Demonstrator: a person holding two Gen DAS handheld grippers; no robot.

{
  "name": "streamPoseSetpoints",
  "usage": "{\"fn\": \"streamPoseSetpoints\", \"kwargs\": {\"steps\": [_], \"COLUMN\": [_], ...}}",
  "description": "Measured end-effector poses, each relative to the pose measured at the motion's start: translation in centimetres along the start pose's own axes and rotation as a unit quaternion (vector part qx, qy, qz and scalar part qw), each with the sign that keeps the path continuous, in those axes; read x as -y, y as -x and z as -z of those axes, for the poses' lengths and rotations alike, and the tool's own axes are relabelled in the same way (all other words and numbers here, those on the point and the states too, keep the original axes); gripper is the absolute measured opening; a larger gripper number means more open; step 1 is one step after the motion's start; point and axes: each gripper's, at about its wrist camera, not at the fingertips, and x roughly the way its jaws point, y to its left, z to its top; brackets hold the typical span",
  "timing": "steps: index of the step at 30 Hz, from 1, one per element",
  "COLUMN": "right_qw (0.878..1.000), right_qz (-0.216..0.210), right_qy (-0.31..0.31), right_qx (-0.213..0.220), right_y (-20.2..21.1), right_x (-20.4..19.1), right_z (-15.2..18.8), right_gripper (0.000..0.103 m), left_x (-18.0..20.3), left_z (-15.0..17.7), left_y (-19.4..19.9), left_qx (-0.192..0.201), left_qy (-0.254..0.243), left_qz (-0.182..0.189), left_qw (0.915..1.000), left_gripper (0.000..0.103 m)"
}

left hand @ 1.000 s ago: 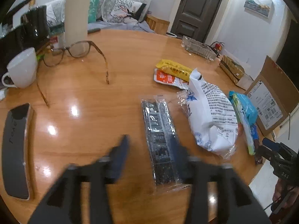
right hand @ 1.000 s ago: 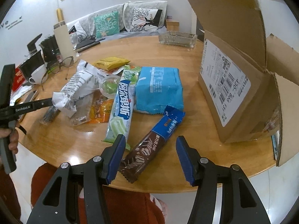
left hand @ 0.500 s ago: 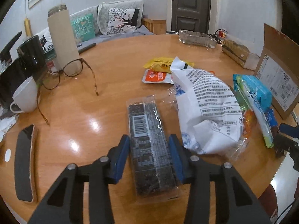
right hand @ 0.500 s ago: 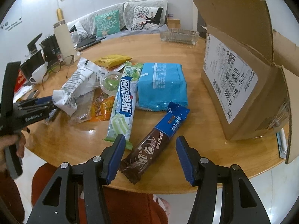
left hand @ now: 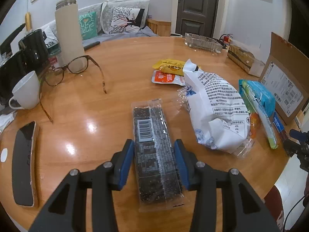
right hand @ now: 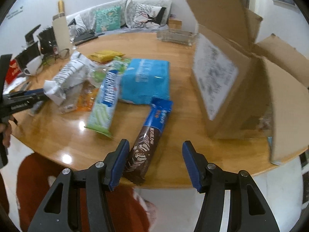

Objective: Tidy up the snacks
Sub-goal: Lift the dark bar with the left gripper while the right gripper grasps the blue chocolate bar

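My left gripper (left hand: 154, 161) straddles a long dark snack pack in clear wrap (left hand: 154, 150) lying on the round wooden table (left hand: 119, 58); its blue pads (left hand: 126, 163) sit at the pack's sides, gripping it. Beside it lie a white bag (left hand: 216, 108), orange and yellow packets (left hand: 168, 73) and a blue pack (left hand: 260, 96). My right gripper (right hand: 155, 161) is open above the table's edge, its left pad beside a brown and blue chocolate bar pack (right hand: 149, 139). A green wafer pack (right hand: 105, 104) and the blue pack (right hand: 146, 81) lie beyond. An open cardboard box (right hand: 231, 81) stands right.
Glasses (left hand: 75, 71), a white mug (left hand: 27, 90), a tall flask (left hand: 68, 32) and a phone (left hand: 24, 162) lie at the left. A glass tray (left hand: 202, 42) sits at the far side. The table edge is close below my right gripper.
My left gripper moved in over the dark pack and closed its pads against its sides. My right gripper moved closer to the chocolate bar pack and stays open.
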Motion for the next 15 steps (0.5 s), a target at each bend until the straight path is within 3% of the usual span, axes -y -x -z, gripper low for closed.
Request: {"fn": "streamPoseSetpoints", "kwargs": {"steps": [3, 6, 9, 15], "right_qw": [1.000, 1.000, 1.000, 0.999], "right_qz": [-0.013, 0.001, 0.013, 0.027], "right_qy": [-0.019, -0.020, -0.010, -0.002], "right_qx": [0.005, 0.000, 0.006, 0.020], "right_y": [0.0, -0.7, -1.0, -0.5], "right_x": [0.4, -0.4, -1.4, -1.4], "right_z": [-0.2, -0.6, -0.8, -0.6], "right_gripper": [0.045, 0.037, 0.017, 0.014], "left_x": [0.1, 0.1, -0.1, -0.7], "left_z": [0.1, 0.2, 0.3, 0.0], "left_y": [0.0, 0.0, 0.4, 1.9], "left_qx": [0.003, 0.007, 0.013, 0.037], "left_qy": [-0.001, -0.001, 0.003, 0.004], "left_qz": [-0.002, -0.003, 0.000, -0.011], "left_qw": [1.0000, 1.0000, 0.9999, 0.9992], "left_gripper": [0.040, 0.040, 0.040, 0.040]}}
